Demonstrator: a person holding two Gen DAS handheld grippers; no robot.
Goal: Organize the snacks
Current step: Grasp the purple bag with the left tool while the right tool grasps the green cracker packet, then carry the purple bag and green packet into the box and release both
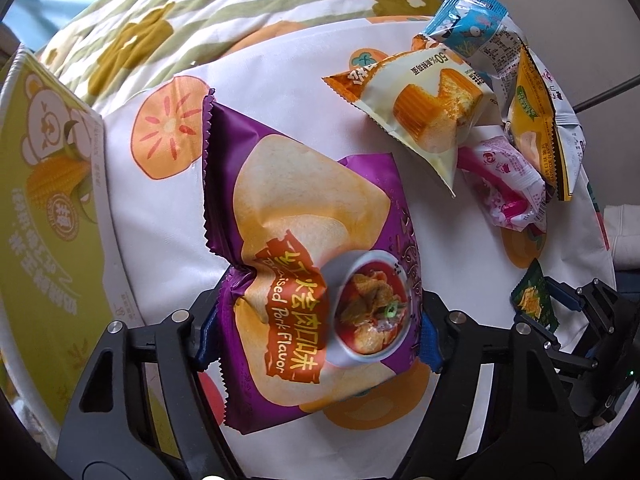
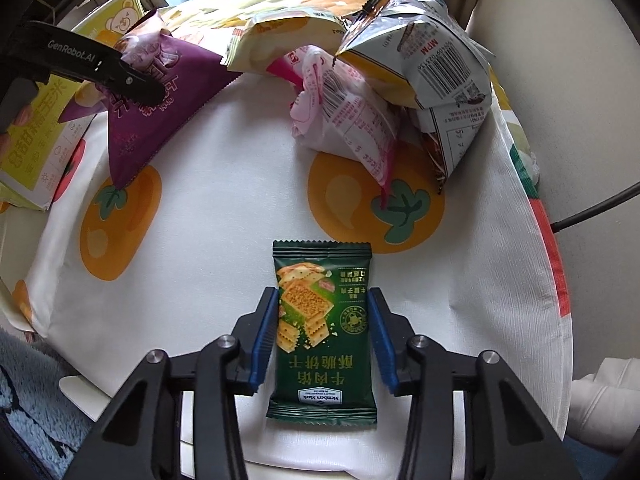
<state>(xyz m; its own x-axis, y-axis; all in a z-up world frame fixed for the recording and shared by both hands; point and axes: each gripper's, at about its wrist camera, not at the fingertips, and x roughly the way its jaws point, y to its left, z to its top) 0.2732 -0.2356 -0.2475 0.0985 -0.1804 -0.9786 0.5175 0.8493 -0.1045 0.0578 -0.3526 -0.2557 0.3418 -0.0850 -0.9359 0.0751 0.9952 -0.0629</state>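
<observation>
In the left wrist view my left gripper [image 1: 316,332] is shut on a purple bag of braised pork flavor chips [image 1: 304,216]; its blue pads pinch the bag's sides and crease it. My right gripper [image 2: 324,332] is shut on a small green cracker packet [image 2: 322,332] that lies on the white cloth [image 2: 200,220]. The same packet [image 1: 534,300] and right gripper [image 1: 560,312] show at the right of the left wrist view. The purple bag [image 2: 148,120] and the black left gripper body also show at the upper left of the right wrist view.
A pile of snack packets lies beyond: a cake packet [image 1: 424,108], a blue one [image 1: 468,20], a pink one [image 1: 508,176], a yellow one [image 1: 536,120]. A yellow-green corn box [image 1: 48,208] stands at the left. A black cable [image 2: 592,208] runs at the right.
</observation>
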